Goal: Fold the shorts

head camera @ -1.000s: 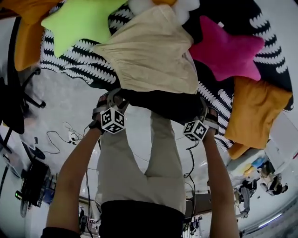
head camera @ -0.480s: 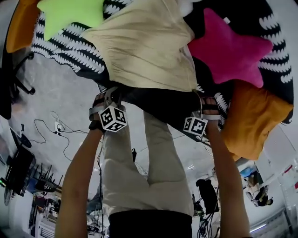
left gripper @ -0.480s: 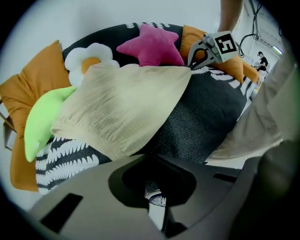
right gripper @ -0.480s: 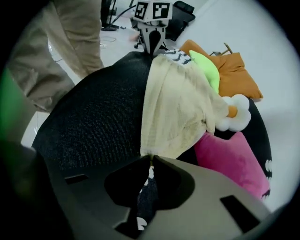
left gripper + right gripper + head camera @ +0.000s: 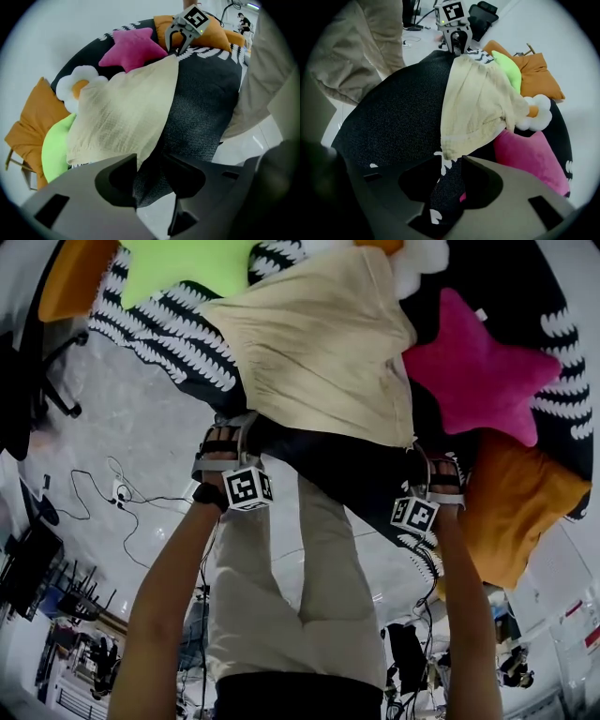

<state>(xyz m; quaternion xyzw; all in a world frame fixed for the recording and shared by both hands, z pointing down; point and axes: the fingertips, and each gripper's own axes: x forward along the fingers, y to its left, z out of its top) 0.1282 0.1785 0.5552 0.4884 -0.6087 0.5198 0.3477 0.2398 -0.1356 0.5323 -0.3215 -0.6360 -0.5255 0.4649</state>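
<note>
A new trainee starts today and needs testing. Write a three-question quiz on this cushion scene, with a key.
1. The shorts lie on: A) bare floor B) a dark patterned cushion C) an office chair?
2. True or false: the flower pillow has an orange centre.
3. How many star-shaped pillows show in the head view?
Key: 1 B; 2 true; 3 two, the pink star and the green star.
</note>
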